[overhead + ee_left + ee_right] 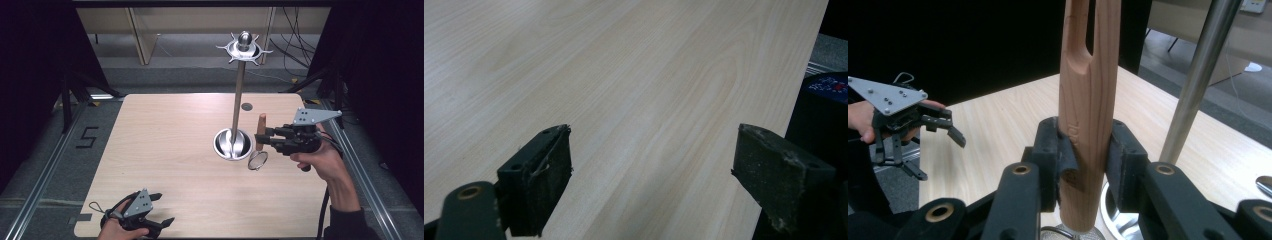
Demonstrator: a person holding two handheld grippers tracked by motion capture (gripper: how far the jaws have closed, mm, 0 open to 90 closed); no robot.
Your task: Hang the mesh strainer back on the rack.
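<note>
A steel utensil stand (239, 100) rises from a round base (232, 144) right of the table's middle, with a ring of hooks (244, 47) at its top. My right gripper (265, 137) is shut on the upright wooden handle (261, 131) of a small strainer, whose wire ring (258, 160) hangs below, just right of the base. In the right gripper view the slotted handle (1088, 85) stands between the pads of the right gripper (1087, 155), beside the stand's pole (1198, 75). My left gripper (162, 207) rests open at the front left edge, over bare wood (651, 175).
The wooden table (175, 150) has a small dark round spot (246, 106) behind the stand. Metal rails run along both sides, and a "5" mark (86, 137) lies on the floor at left. The left gripper (945, 161) shows far off in the right gripper view.
</note>
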